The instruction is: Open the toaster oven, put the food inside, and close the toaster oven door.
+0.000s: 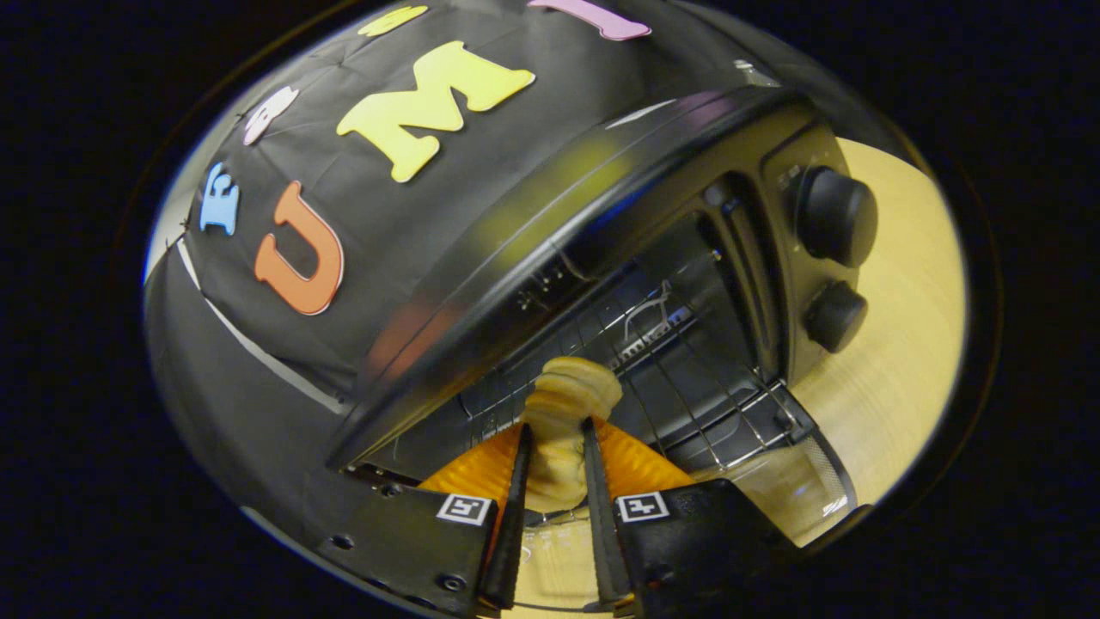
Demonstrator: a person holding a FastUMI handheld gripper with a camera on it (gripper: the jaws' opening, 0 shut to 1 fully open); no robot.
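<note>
A black toaster oven point(601, 198) stands just ahead, its cavity open and a wire rack point(687, 361) showing inside. Its glass door point(799, 490) hangs down, lying flat at the front. My gripper point(557, 430) is shut on a pale, ridged piece of food point(567, 395), both fingers pressing its sides. The food's rounded top pokes past the fingertips, at the mouth of the oven and over the front of the rack. The whole view is tilted.
Two black knobs point(834, 215) sit on the oven's panel beside the cavity. A light wooden tabletop point(894, 344) runs beyond the knob side. Black cloth wall point(284, 344) rises behind the oven.
</note>
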